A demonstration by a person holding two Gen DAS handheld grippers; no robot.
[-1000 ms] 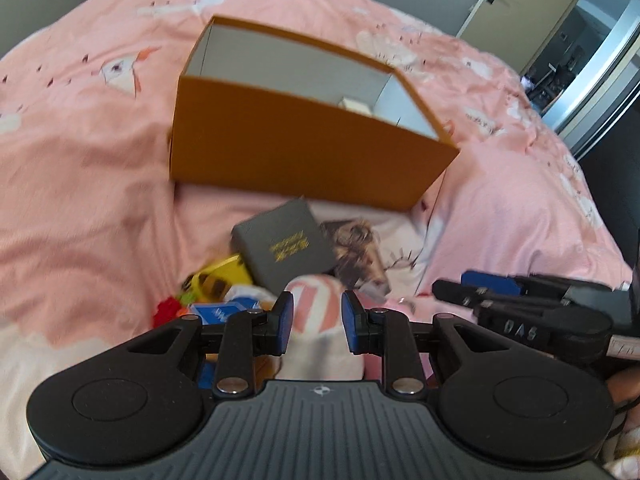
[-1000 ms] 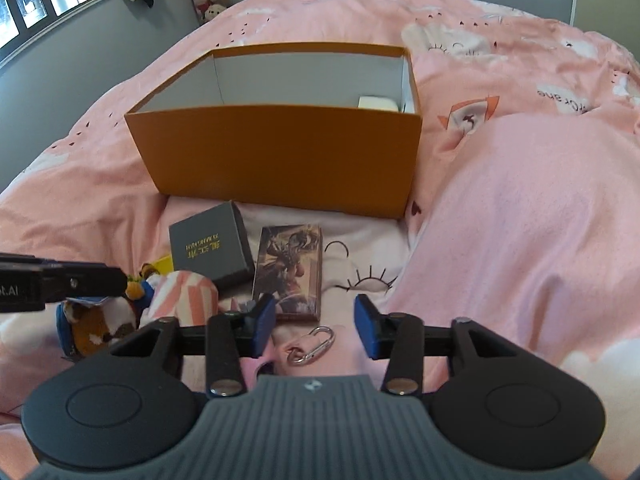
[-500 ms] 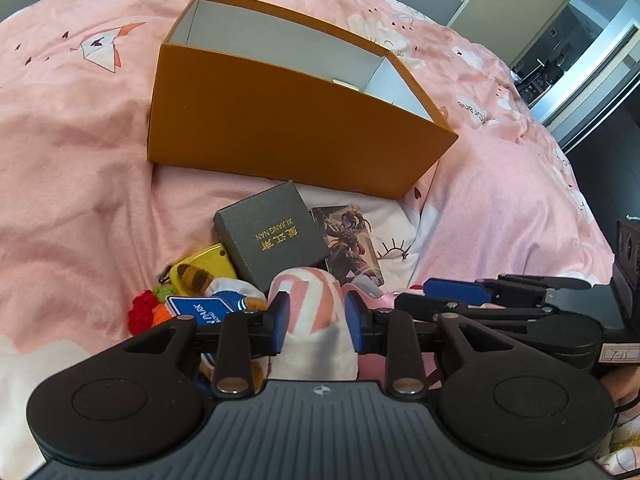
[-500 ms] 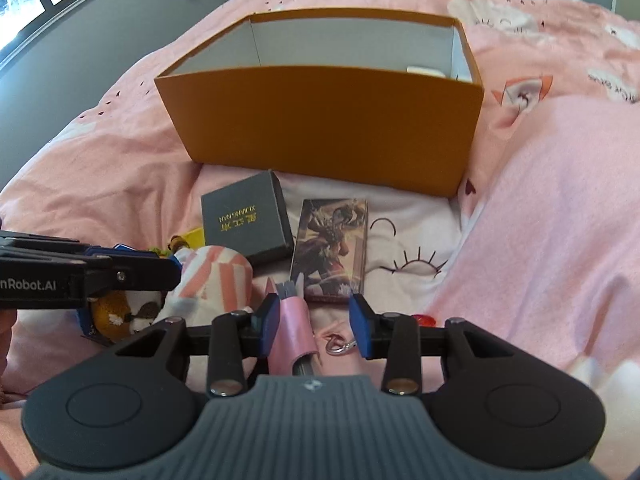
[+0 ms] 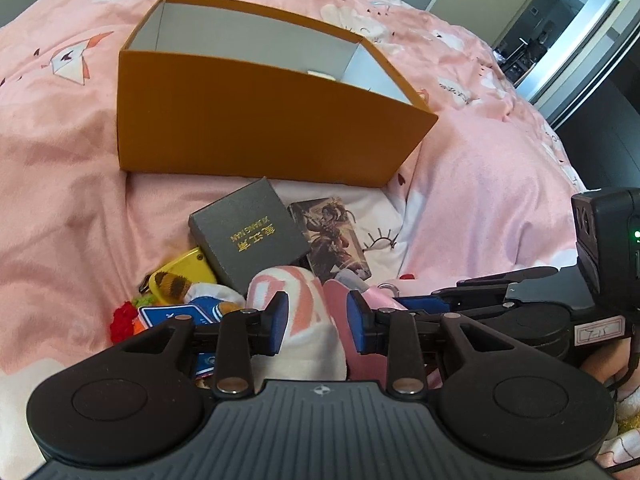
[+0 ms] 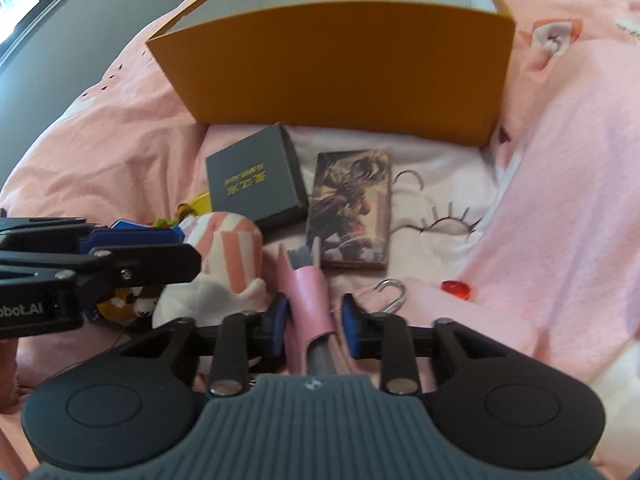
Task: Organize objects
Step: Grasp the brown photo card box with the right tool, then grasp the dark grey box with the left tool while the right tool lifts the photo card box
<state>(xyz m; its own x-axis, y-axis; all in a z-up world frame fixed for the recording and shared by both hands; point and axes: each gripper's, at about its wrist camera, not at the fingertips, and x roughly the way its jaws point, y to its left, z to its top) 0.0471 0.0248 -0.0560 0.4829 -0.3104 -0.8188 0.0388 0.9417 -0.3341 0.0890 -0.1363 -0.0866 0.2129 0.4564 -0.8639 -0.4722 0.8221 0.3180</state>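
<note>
Jaws of your right gripper (image 6: 313, 317) are closing around the pink sheath (image 6: 308, 300), left pad touching. Your left gripper (image 5: 313, 322) straddles the striped plush (image 5: 308, 320), spread. Slippery sheath may squirt out, missing the orange box (image 6: 340, 72) beyond.

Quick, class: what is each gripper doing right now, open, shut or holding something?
Left gripper: open around the pink-and-white striped plush, not gripping.
Right gripper: jaws closing around the pink case, not yet clamped.
</note>
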